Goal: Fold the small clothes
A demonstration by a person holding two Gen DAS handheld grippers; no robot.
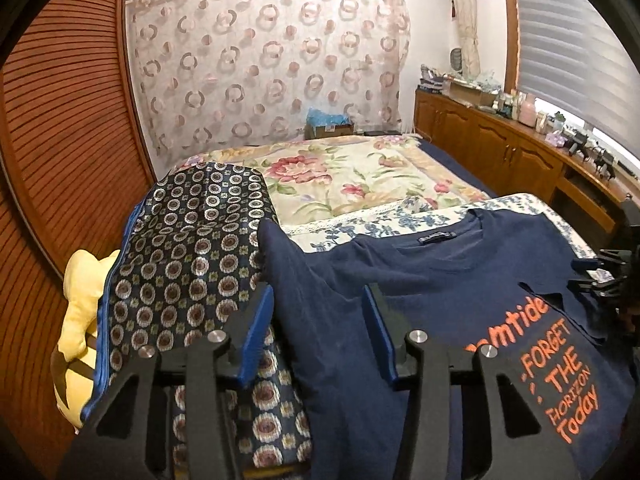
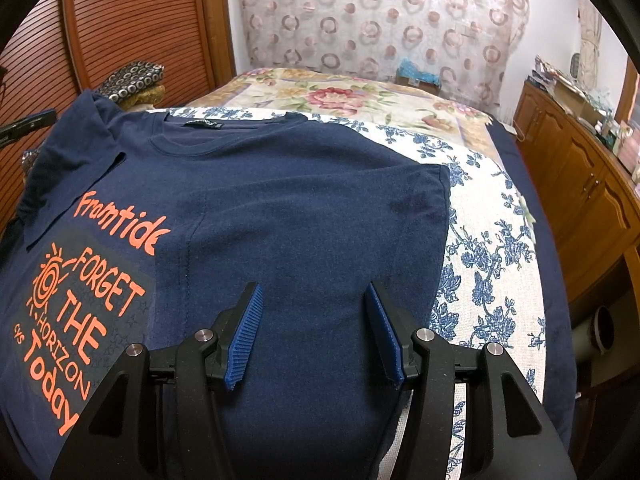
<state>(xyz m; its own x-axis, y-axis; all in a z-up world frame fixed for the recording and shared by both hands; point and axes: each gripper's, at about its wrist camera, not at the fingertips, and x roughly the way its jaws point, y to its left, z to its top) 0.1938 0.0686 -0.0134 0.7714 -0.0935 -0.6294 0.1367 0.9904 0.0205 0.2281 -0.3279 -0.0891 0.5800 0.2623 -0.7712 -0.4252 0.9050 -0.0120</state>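
Blue-padded fingers of the left gripper (image 1: 318,332) fill the bottom of the left wrist view, parted, with the left edge of the navy t-shirt (image 1: 440,280) rising between them. The cloth stands up there in a ridge and its sleeve corner lifts toward the patterned bundle (image 1: 192,248), so that side seems to be partway through being brought over the shirt's body. Whether the pads actually pinch the fabric I cannot tell; a gap shows on both sides of the ridge. Left of the shirt lie the bundle and a yellow cloth (image 1: 80,312), probably garments waiting or already dealt with. Beyond the collar, the floral bedspread (image 1: 352,176) runs to the curtained wall. At the shirt's right edge a dark part of the other tool (image 1: 600,280) reaches in.

Seen from the right wrist, the right gripper (image 2: 316,332) hangs over the lower middle of the shirt with its 2 pads (image 2: 246,340) spread and nothing between them; the flat navy cloth lies underneath, not pinched. Here the shirt's right side is already folded in, giving a straight edge against the blue-flowered sheet (image 2: 480,272). The orange print (image 2: 88,300) sits on the shirt's left part, which lies spread, so the left fold looks like the step in hand.
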